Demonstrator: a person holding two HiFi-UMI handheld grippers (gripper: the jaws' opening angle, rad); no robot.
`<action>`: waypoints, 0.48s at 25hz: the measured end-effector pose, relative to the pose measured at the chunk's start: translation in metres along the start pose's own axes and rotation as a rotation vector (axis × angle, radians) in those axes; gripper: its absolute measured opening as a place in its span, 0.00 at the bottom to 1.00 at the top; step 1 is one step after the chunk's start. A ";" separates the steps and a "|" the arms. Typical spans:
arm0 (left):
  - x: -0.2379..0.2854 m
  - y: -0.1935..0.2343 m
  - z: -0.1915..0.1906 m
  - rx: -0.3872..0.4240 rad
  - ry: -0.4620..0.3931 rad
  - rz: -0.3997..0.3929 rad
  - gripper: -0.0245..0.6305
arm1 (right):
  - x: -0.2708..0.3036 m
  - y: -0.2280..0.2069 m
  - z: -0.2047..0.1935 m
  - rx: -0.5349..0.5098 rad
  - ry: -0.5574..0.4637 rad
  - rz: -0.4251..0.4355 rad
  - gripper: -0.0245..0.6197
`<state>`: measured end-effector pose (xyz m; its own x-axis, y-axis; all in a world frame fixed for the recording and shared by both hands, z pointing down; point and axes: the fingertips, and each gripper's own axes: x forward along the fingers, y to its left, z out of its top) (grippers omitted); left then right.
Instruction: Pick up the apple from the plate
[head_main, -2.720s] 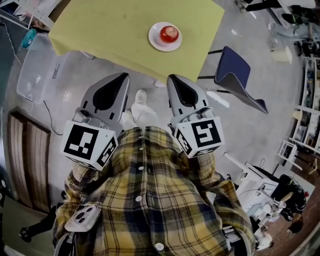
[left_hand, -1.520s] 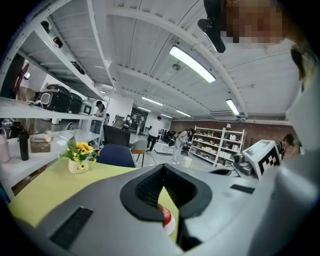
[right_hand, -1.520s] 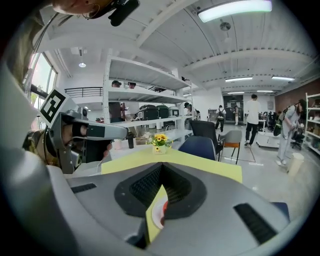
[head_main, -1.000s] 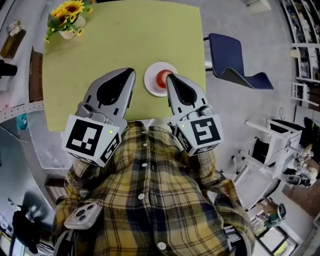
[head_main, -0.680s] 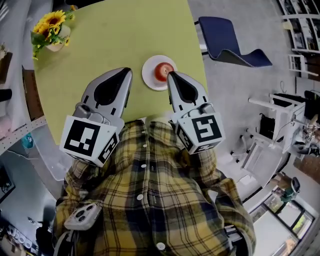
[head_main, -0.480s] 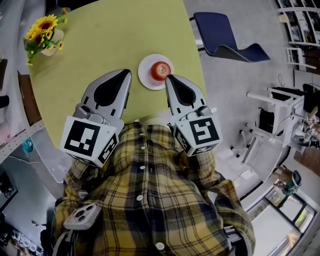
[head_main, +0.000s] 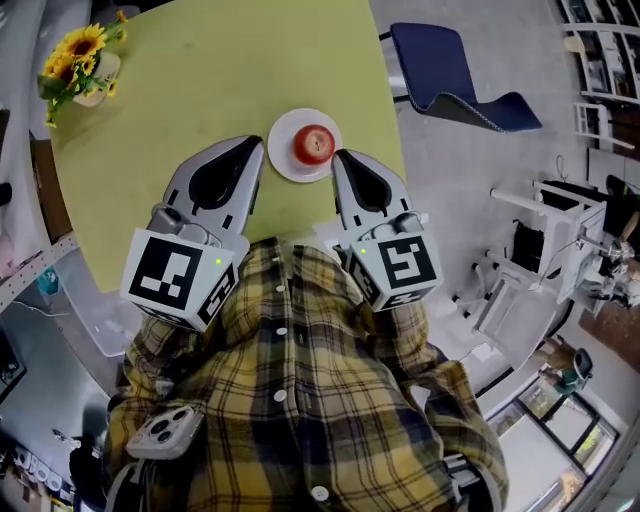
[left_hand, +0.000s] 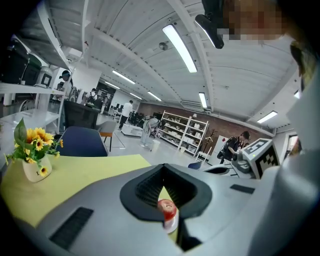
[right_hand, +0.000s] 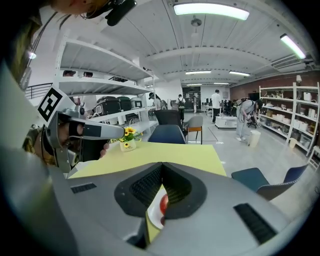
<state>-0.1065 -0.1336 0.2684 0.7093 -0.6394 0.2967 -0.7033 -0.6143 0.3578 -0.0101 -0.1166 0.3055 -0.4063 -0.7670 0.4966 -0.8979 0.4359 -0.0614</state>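
Observation:
A red apple (head_main: 313, 144) lies on a small white plate (head_main: 282, 162) near the front edge of a yellow-green table (head_main: 200, 80). Both grippers hover over that front edge, pointing at the plate. My left gripper (head_main: 252, 146) is shut and empty, its tip just left of the plate. My right gripper (head_main: 343, 158) is shut and empty too, its tip at the plate's right rim, close to the apple but apart from it. In the left gripper view the apple (left_hand: 166, 207) shows through the gap behind the closed tips. The right gripper view shows the apple (right_hand: 164, 204) the same way.
A vase of sunflowers (head_main: 80, 65) stands at the table's far left corner. A blue chair (head_main: 450, 70) sits right of the table, white frames (head_main: 530, 250) stand on the floor further right, and a clear box (head_main: 90, 320) lies left. People walk in the room beyond.
The table has swung in the head view and the plate now sits between the two tips instead of under the right one. Both grippers sank slightly toward the table, still shut.

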 end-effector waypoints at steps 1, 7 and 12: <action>0.002 -0.002 0.000 0.003 0.001 0.003 0.05 | 0.000 -0.001 0.000 -0.005 -0.002 0.008 0.03; 0.013 -0.008 -0.007 -0.001 0.007 0.009 0.05 | 0.010 -0.007 -0.007 0.002 0.005 0.047 0.04; 0.020 0.001 -0.014 -0.012 0.018 0.020 0.05 | 0.021 -0.009 -0.019 0.012 0.040 0.084 0.04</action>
<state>-0.0926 -0.1404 0.2868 0.6960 -0.6431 0.3194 -0.7167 -0.5959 0.3621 -0.0076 -0.1277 0.3334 -0.4731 -0.7086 0.5235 -0.8631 0.4919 -0.1142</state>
